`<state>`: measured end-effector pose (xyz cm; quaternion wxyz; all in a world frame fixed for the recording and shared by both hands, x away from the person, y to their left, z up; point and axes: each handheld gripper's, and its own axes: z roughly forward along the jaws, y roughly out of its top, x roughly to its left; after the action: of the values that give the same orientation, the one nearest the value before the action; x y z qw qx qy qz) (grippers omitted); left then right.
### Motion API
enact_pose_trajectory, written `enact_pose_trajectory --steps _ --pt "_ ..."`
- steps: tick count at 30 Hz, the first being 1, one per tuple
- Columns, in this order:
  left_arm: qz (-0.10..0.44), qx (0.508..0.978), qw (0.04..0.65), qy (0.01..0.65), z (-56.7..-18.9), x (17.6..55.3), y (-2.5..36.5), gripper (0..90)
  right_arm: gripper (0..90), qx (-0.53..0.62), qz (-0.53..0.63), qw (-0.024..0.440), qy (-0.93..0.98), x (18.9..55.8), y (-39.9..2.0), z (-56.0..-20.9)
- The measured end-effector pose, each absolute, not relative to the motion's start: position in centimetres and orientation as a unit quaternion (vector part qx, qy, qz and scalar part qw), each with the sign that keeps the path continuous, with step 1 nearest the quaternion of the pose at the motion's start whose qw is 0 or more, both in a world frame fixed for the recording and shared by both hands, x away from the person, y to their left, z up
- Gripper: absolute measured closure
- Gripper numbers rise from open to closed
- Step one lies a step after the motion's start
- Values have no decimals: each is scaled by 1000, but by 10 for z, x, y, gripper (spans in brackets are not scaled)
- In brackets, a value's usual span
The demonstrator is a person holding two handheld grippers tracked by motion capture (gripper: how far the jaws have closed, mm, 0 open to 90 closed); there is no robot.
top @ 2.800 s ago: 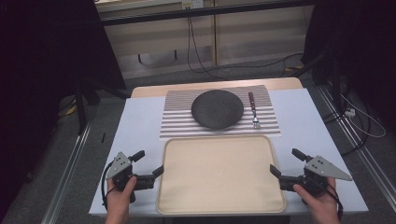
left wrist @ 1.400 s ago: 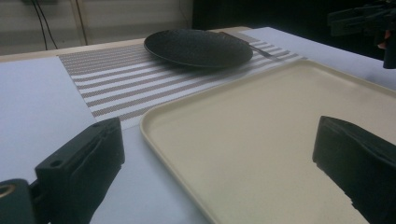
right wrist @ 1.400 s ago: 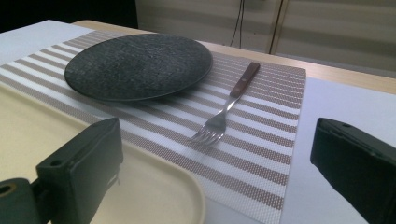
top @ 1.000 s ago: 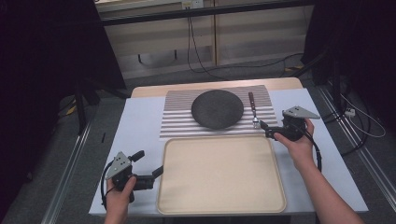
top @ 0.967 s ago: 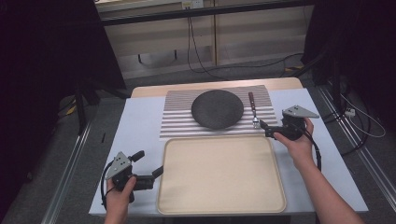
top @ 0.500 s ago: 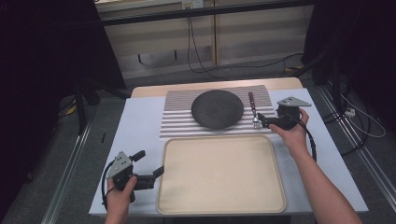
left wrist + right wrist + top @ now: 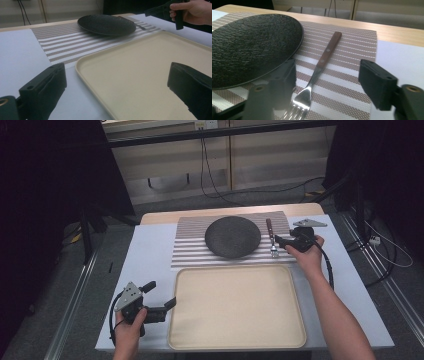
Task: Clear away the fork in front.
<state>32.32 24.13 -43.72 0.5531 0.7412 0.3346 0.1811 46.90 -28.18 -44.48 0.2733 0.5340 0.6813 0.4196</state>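
Note:
A fork (image 7: 271,236) with a brown wooden handle (image 7: 329,49) lies on the striped placemat (image 7: 190,251), just right of the black plate (image 7: 233,236). My right gripper (image 7: 278,240) hovers open at the fork's tines (image 7: 299,101), one jaw on either side of them. My left gripper (image 7: 161,296) rests open at the front left of the table, its jaws straddling the left rim of the beige tray (image 7: 235,305). In the left gripper view the tray (image 7: 150,75) lies between the jaws, and the plate (image 7: 106,24) sits beyond it.
The placemat lies at the back of a white table top (image 7: 150,255), with a wooden strip (image 7: 165,216) behind it. Cables (image 7: 210,175) run over the floor past the table. A metal rail (image 7: 75,295) runs along the table's left side.
My right gripper has travelled from the tray's front right corner up to the placemat and left toward the fork's tines. The left gripper has stayed put.

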Motion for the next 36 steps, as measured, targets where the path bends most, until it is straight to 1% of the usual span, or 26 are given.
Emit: enact_pose_trajectory --steps 2,4,7,8,11,16,19,20,22,24,26,27,30,31,33,34,36 --pt "182 742 552 334 -437 323 242 24 359 535 419 272 682 471 -282 -445" --pt "181 741 554 335 -437 322 241 24 424 533 405 270 692 478 -280 -446" --pt "180 740 554 337 -437 322 240 24 444 531 395 272 699 482 -277 -448" --pt "178 741 553 335 -437 322 239 24 466 535 388 272 699 485 -276 -450" --pt "177 740 554 337 -437 323 238 24 468 535 378 273 705 491 -276 -453" --pt "175 736 559 339 -437 324 238 25 515 539 382 261 704 504 -274 -455" --pt "175 735 560 340 -437 325 239 25 528 542 372 256 709 510 -270 -460" --pt "175 737 558 339 -437 325 238 25 551 545 373 253 707 513 -267 -460" --pt "174 739 557 337 -437 325 238 25 554 546 370 251 708 515 -266 -460" --pt "173 739 559 335 -437 324 237 25 596 541 365 257 713 518 -263 -460" --pt "175 738 560 335 -437 324 237 25 617 547 364 245 713 523 -260 -461" --pt "175 737 560 336 -437 324 237 25 617 547 364 245 713 523 -260 -461" --pt "174 737 560 335 -437 325 236 25 662 547 348 242 722 527 -255 -464" --pt "175 738 560 333 -437 325 236 25 697 546 336 244 728 528 -253 -465" --pt "174 737 562 334 -437 325 236 26 735 551 332 239 728 529 -253 -466" --pt "174 736 562 334 -437 325 237 26 776 552 334 235 727 529 -255 -466" --pt "175 736 562 334 -437 325 237 26 780 552 334 233 728 528 -257 -466"
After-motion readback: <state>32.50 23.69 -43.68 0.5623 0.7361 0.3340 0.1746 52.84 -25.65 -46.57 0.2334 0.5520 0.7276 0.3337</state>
